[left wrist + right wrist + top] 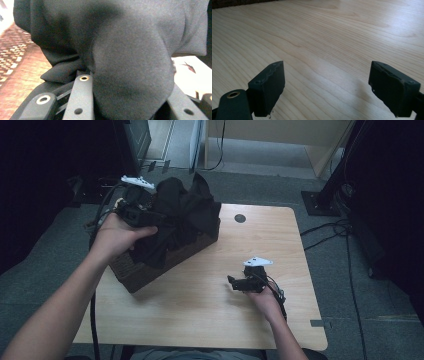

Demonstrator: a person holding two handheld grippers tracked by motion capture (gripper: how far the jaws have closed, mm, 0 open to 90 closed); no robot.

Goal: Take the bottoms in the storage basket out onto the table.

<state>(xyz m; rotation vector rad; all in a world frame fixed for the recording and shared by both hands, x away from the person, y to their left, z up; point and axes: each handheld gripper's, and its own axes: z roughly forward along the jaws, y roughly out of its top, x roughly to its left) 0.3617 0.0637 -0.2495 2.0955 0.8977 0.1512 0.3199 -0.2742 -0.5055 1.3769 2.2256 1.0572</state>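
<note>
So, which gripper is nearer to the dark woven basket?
Left. The left gripper is above the dark woven basket, its jaws clamped on the black cloth. The right gripper is apart, open over the wooden table.

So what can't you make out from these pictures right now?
- Inside of the dark woven wicker basket, high view: hidden under the bunched black cloth.
- Left gripper jaw tips, left gripper view: buried in the black cloth clamped between them.
- Basket in the right gripper view: cut off by the top edge.
- Open right gripper: nothing between its jaws but the light wooden table.
</note>
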